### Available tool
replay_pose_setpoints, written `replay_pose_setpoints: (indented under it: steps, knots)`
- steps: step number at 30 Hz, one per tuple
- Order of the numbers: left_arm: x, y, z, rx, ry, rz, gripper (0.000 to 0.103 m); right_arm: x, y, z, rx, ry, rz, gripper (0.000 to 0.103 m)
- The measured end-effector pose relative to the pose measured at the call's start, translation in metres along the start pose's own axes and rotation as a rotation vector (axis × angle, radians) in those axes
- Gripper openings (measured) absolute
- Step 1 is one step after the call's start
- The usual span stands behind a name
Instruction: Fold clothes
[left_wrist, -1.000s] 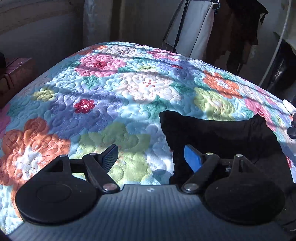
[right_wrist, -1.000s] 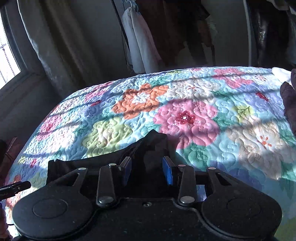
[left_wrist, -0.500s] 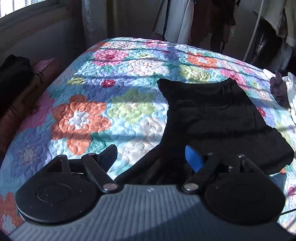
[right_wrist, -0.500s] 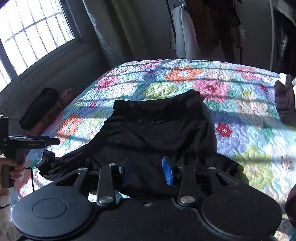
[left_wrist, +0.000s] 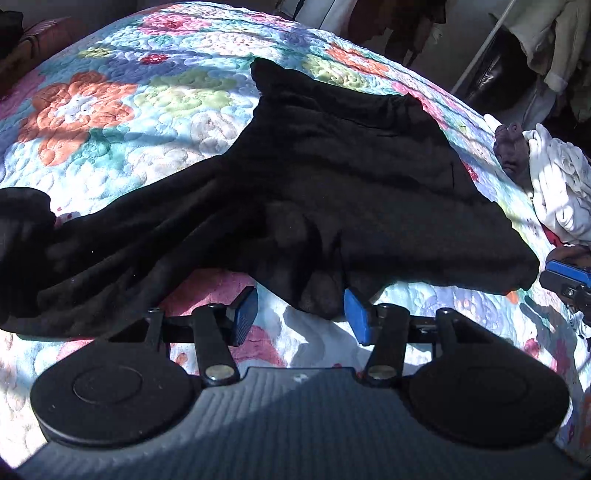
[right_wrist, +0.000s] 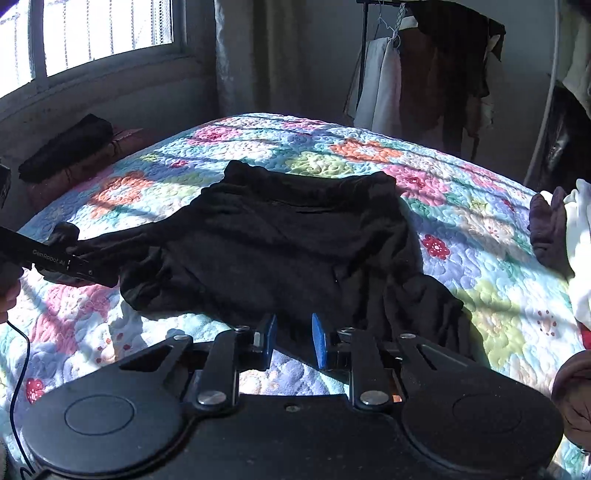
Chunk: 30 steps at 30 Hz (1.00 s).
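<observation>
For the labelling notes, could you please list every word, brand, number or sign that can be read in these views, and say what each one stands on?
"GenRobot.AI": small pale lettering on the side of the left gripper, seen in the right wrist view; the last letters are faint.
No other text shows: none on the black garment, the floral quilt or the hanging clothes.

The left gripper (left_wrist: 301, 314) is angled downward, its jaws closing with black fabric between the pads. The right gripper (right_wrist: 293, 341) is likewise tilted down, jaws closing, fabric between.
</observation>
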<state>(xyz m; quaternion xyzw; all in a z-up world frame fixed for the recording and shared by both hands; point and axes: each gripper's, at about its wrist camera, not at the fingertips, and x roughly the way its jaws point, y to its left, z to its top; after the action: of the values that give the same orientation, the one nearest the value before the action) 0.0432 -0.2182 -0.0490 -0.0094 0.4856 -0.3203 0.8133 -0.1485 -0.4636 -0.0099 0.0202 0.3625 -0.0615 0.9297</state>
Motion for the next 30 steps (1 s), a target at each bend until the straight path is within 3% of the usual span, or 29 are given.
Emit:
replay_pose_setpoints:
  steps: [2, 4, 6, 7, 8, 9, 10, 11, 12, 13, 14, 16, 18, 21, 24, 27, 29, 30]
  knots:
    - [0.012, -0.004, -0.004, 0.003, 0.025, -0.017, 0.060, 0.015, 0.000, -0.010, 0.014, 0.012, 0.060, 0.025]
    - [0.026, -0.003, -0.009, -0.052, 0.034, -0.038, 0.086, 0.031, -0.005, -0.017, 0.084, 0.035, 0.131, 0.026]
    - [0.032, -0.005, -0.011, -0.089, 0.000, -0.051, 0.098, 0.043, -0.008, -0.024, 0.151, 0.055, 0.176, 0.028]
    - [0.033, -0.008, -0.010, -0.093, -0.018, -0.043, 0.098, 0.047, -0.009, -0.026, 0.173, 0.065, 0.199, 0.034]
    - [0.034, -0.011, -0.007, -0.091, -0.042, -0.024, 0.097, 0.050, -0.009, -0.028, 0.184, 0.073, 0.210, 0.047]
    - [0.034, -0.013, -0.004, -0.086, -0.068, 0.008, 0.079, 0.053, -0.009, -0.029, 0.183, 0.082, 0.202, 0.056]
    - [0.034, -0.016, 0.000, -0.082, -0.080, 0.073, 0.026, 0.058, -0.009, -0.031, 0.172, 0.089, 0.171, 0.065]
    - [0.036, -0.016, 0.006, -0.081, -0.070, 0.131, 0.007, 0.062, -0.010, -0.030, 0.152, 0.084, 0.132, 0.063]
    - [0.036, -0.015, 0.011, -0.093, -0.069, 0.136, 0.008, 0.066, -0.013, -0.027, 0.116, 0.072, 0.085, 0.057]
    - [0.035, -0.013, 0.015, -0.111, -0.079, 0.116, 0.008, 0.070, -0.016, -0.023, 0.074, 0.064, 0.037, 0.024]
    - [0.034, -0.010, 0.020, -0.120, -0.090, 0.100, 0.008, 0.076, -0.022, -0.015, 0.024, 0.060, -0.012, 0.004]
    - [0.033, -0.007, 0.031, -0.121, -0.113, 0.099, 0.008, 0.082, -0.040, 0.007, -0.006, -0.002, -0.065, 0.002]
    - [0.034, 0.000, 0.040, -0.147, -0.136, 0.095, 0.008, 0.084, -0.058, 0.031, 0.021, -0.064, -0.099, 0.002]
    - [0.050, 0.009, 0.043, -0.217, -0.121, 0.069, 0.009, 0.088, -0.073, 0.055, 0.132, -0.067, -0.101, 0.002]
    - [0.055, 0.012, 0.036, -0.224, -0.130, 0.056, 0.009, 0.072, -0.056, 0.045, 0.157, -0.060, -0.020, 0.003]
    - [0.049, 0.012, 0.039, -0.220, -0.154, 0.036, 0.009, 0.061, -0.026, 0.017, 0.120, 0.014, 0.081, 0.019]
    - [0.041, 0.013, 0.041, -0.221, -0.183, 0.012, 0.009, 0.058, -0.008, -0.005, 0.098, 0.082, 0.142, 0.053]
    - [0.036, 0.014, 0.043, -0.227, -0.203, -0.008, 0.008, 0.060, -0.002, -0.014, 0.100, 0.104, 0.166, 0.058]
